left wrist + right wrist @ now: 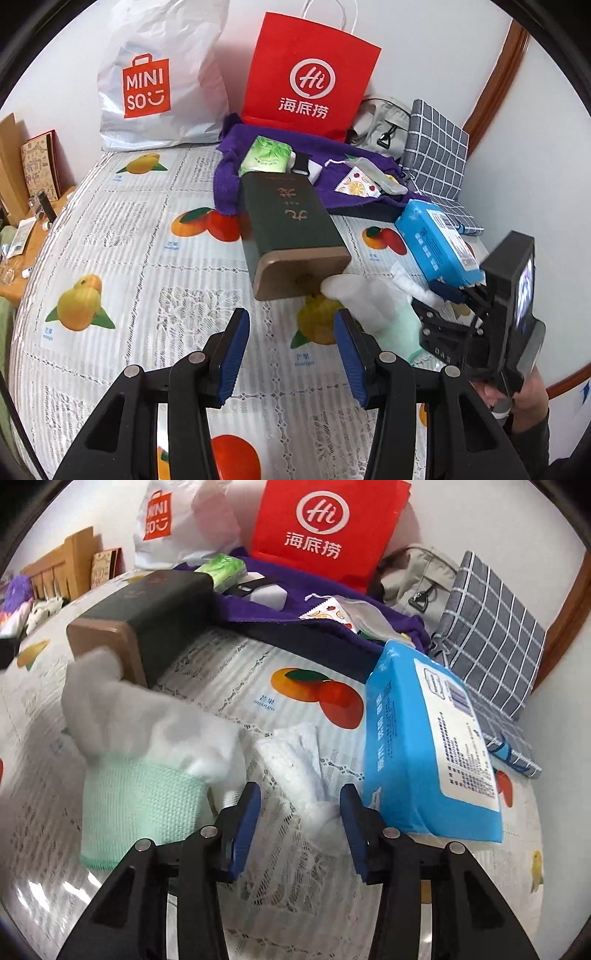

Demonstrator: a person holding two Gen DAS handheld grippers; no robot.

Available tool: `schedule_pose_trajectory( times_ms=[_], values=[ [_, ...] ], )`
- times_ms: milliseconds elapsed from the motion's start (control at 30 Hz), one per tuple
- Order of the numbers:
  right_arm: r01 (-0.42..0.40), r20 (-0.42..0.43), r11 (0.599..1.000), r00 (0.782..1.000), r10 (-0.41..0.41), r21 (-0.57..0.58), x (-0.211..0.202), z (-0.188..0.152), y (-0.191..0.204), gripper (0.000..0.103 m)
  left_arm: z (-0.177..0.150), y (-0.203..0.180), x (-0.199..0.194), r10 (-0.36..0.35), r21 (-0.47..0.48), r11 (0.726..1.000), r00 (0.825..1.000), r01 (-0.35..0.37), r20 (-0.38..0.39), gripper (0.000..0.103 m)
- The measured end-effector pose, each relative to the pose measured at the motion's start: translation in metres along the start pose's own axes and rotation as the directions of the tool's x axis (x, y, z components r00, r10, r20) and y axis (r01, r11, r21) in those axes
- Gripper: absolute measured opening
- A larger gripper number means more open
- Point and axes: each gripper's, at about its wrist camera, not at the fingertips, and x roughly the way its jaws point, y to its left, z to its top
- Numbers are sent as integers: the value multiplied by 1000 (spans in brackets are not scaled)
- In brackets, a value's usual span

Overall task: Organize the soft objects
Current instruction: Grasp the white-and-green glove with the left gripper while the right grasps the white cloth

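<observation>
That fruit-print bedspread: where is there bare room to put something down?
The fruit-print bedspread lies bare to the left of the dark green box with a tan end, up to the white plastic Miniso bag. To the right it is crowded: purple towel, blue wipes pack, white-and-mint glove.

Even, bright indoor light left only soft shadows, fisheye distortion bent both frames' dark edges, and the white sock was motion-blurred.

White-and-mint knitted glove motion-blurred at its fingertips, white plastic Miniso bag cut off by the top edge, blue wet-wipes pack partly hidden behind the right gripper's black body, pack's small print unreadable
</observation>
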Motion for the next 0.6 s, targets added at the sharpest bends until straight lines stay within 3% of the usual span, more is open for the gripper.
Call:
schedule_pose_trajectory(
  times_ms=[200,267,600],
  values=[
    [-3,11,1000,1000,3,20,2,-1,-2,39,-6,1,-2,6,-13,1000,1000,-6,-17,45],
    [24,8,999,1000,-24,27,3,-1,-4,22,-8,1,-4,18,-15,1000,1000,-19,-20,45],
    [-84,46,990,996,80,110,-21,-8,-17,13,-16,2,-9,57,-56,997,997,-59,-43,45]
  ],
)
